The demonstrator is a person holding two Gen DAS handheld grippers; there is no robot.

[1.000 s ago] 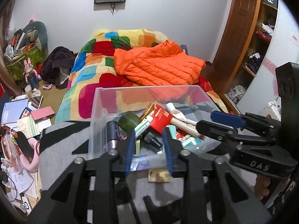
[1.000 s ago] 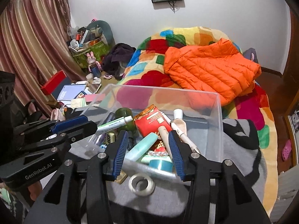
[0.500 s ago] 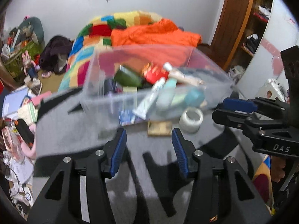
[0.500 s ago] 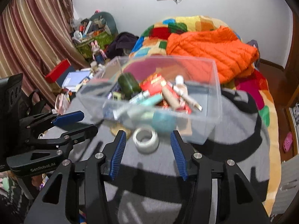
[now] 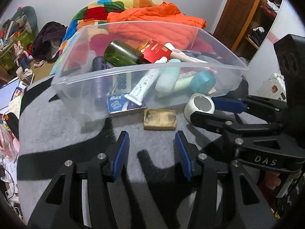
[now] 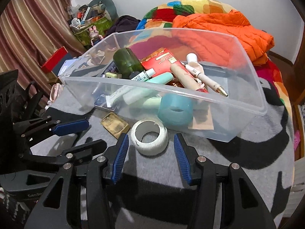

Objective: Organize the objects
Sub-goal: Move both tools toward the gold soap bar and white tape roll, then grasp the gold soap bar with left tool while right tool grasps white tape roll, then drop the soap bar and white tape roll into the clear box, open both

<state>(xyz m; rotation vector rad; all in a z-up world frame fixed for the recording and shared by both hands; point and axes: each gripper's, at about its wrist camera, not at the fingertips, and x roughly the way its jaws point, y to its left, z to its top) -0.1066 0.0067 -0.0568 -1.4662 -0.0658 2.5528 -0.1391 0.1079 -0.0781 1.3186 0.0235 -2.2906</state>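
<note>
A clear plastic bin [image 5: 133, 69] [image 6: 225, 99] sits on a grey cloth and holds a green bottle [image 5: 122, 53], a red pouch [image 6: 162, 63], tubes and a teal tape roll [image 6: 175, 112]. A white tape roll [image 6: 149, 137] [image 5: 201, 106] and a tan flat block [image 5: 159, 119] [image 6: 115, 125] lie on the cloth in front of the bin. My left gripper [image 5: 151, 152] is open and empty, just short of the tan block. My right gripper [image 6: 150, 156] is open and empty, its fingers on either side of the white roll's near edge.
The grey cloth [image 5: 57, 133] has black patches. Behind the bin is a bed with a colourful quilt [image 6: 190, 5] and an orange jacket [image 6: 219, 28]. Clutter and books lie on the floor at the left [image 5: 11, 95]. A wooden shelf [image 5: 253, 19] stands at the right.
Both grippers have pulled back from the bin and opened wider. The tape roll and tan block, which were between and under the fingers, now lie in plain view ahead.
</note>
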